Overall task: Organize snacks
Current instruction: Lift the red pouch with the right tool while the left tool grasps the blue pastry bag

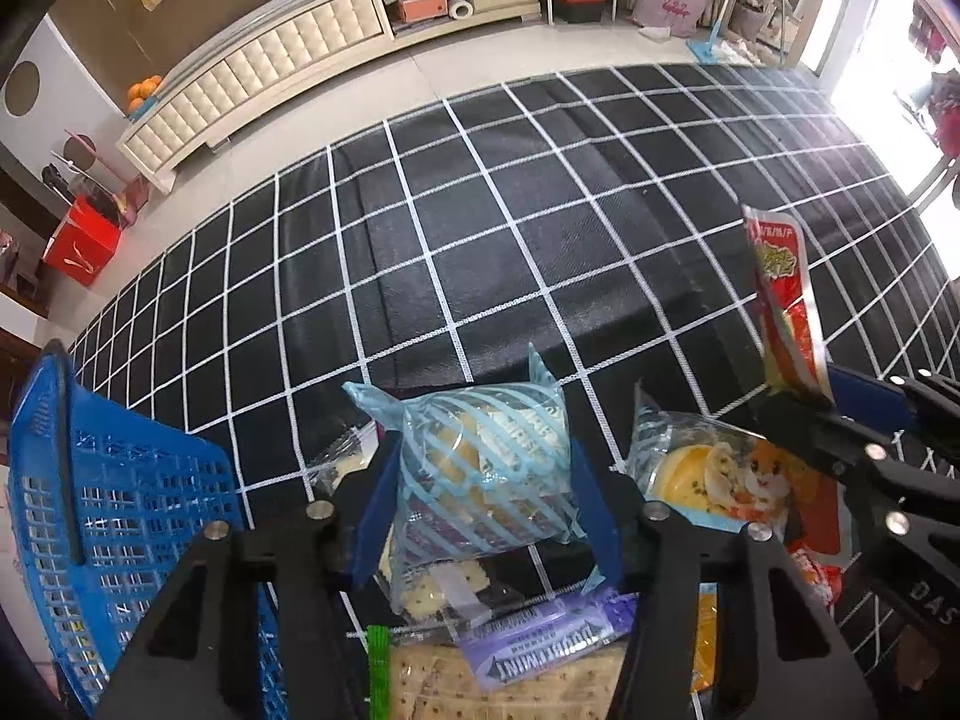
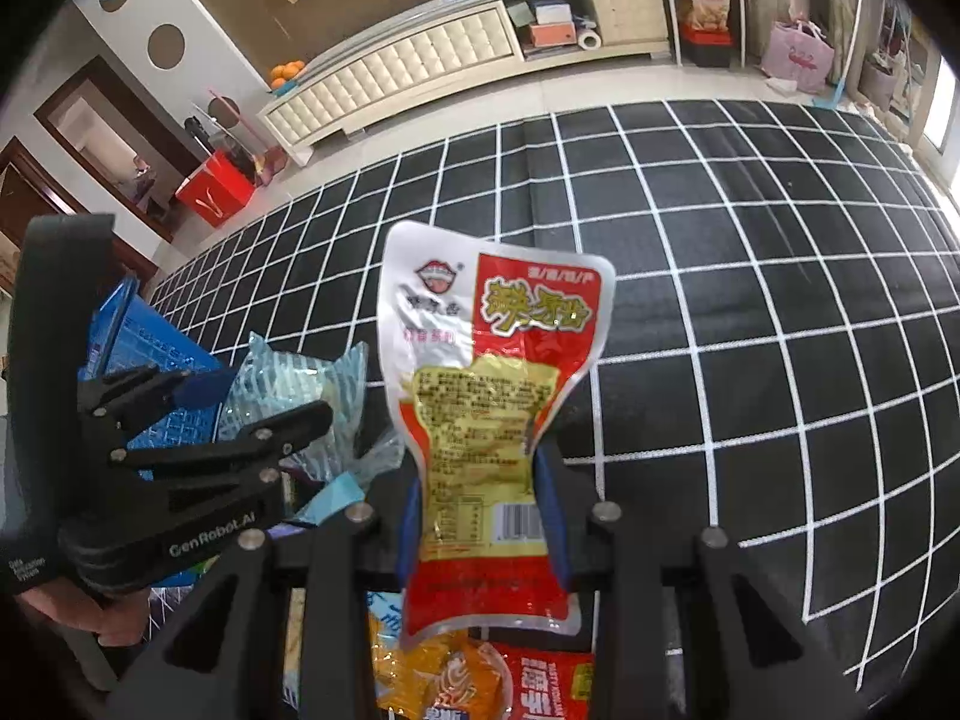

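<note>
Under both of your grippers spreads the black mat with white grid lines (image 1: 510,228), and at your far left the blue mesh basket (image 1: 120,510) stands on it, tilted, its rim toward the room. Just beside the basket lies the pile of snacks, with a bun packet with a cartoon animal (image 1: 714,480) and a purple wrapper (image 1: 540,648) among them. Your left gripper (image 1: 480,516) is clamped on the blue-striped bread bag (image 1: 486,474), its blue pads pressing both sides; the bag's long axis runs away from you, its crimped end pointing toward the far cabinet. Your right gripper (image 2: 486,516) pinches the red-and-white pouch (image 2: 486,396) near its lower end, above the pile; the pouch stands upright, long axis vertical, top edge pointing up and away, printed back facing you.
</note>
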Demonstrator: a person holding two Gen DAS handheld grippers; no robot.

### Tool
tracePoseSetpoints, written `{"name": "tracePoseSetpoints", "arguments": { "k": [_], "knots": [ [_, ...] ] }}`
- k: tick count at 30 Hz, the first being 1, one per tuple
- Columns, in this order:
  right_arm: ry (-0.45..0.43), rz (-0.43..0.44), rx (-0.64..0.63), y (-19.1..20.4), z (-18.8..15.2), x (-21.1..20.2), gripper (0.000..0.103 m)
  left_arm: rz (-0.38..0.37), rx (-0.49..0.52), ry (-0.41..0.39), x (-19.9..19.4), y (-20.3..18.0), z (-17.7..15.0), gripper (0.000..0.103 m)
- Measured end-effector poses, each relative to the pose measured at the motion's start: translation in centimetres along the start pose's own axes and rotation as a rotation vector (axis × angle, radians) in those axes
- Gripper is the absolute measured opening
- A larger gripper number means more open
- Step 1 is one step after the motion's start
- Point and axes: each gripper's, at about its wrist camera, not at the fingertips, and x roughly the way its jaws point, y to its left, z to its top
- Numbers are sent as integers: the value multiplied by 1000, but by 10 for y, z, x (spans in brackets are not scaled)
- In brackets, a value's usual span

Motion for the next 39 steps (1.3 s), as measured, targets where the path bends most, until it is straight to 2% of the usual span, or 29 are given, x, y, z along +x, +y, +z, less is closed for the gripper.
{"name": "tracePoseSetpoints", "arguments": {
  "k": [3, 7, 11, 18, 21, 28, 31, 39],
  "knots": [
    [-24, -16, -13, 11, 0, -13, 38, -41, -16, -43, -23, 7, -3, 53],
    [-60, -24, -26, 26, 1, -40, 38, -89, -36, -132, -74, 22, -11, 53],
    [-116, -59, -74, 59, 3, -75, 38, -114, -46, -203, -118, 40, -22, 53],
    [-158, -47, -178, 132, 9, -108, 38, -157, -116, -258, -182, 104, -60, 53],
    [-157, -24, -216, 167, 9, -109, 38, -131, -148, -283, -201, 137, -78, 53],
    [-126, 16, -315, 243, 14, -87, 38, -120, -235, -290, -219, 213, -113, 53],
    [-92, 41, -333, 267, 18, -69, 38, -93, -252, -295, -217, 232, -118, 53],
    [-11, 42, -368, 306, 24, -23, 38, -95, -269, -260, -185, 267, -115, 53]
  ]
}}
